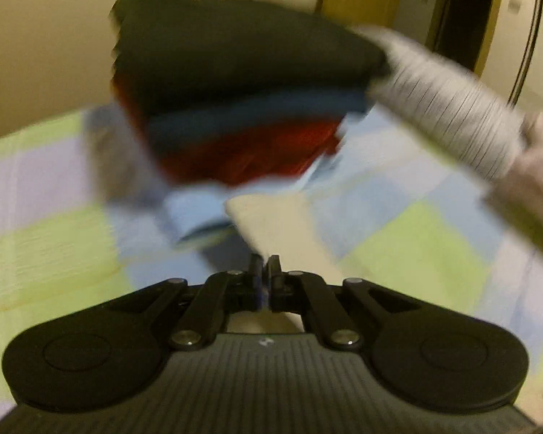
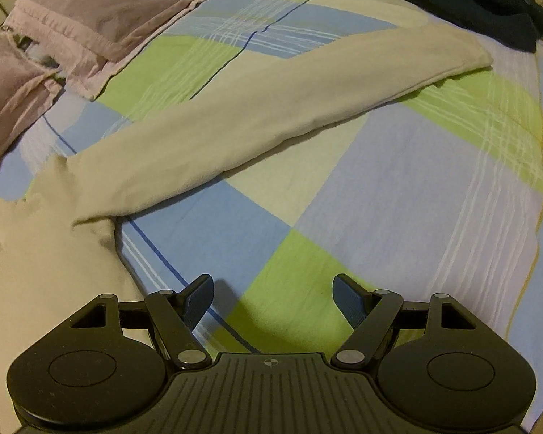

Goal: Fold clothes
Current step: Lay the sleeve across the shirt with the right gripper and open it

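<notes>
In the left wrist view, heavily blurred, the left gripper (image 1: pixel 264 266) is seen with its jaws pressed together on an edge of the cream garment (image 1: pixel 271 217), which trails forward from the jaws across the checked bed sheet (image 1: pixel 416 238). Beyond it a stack of folded clothes (image 1: pixel 235 101), black over blue over red, is seen lifted off the sheet, with a sleeved arm (image 1: pixel 452 108) reaching to it from the right.

In the right wrist view, the right gripper (image 2: pixel 273 302) is seen low over the checked bed sheet (image 2: pixel 398 199), its jaws spread wide and holding nothing. The cream garment (image 2: pixel 264 115) is laid out as a long diagonal band across the sheet, its bulk bunched at the lower left. A mauve pillow (image 2: pixel 90 7) is seen at the upper left and a dark pile of clothes (image 2: pixel 488 3) at the upper right.

The cloth is judged light, soft and limp, likely to sag and crease when lifted; a hold at the far hem corner would be suggested for a clean fold.
</notes>
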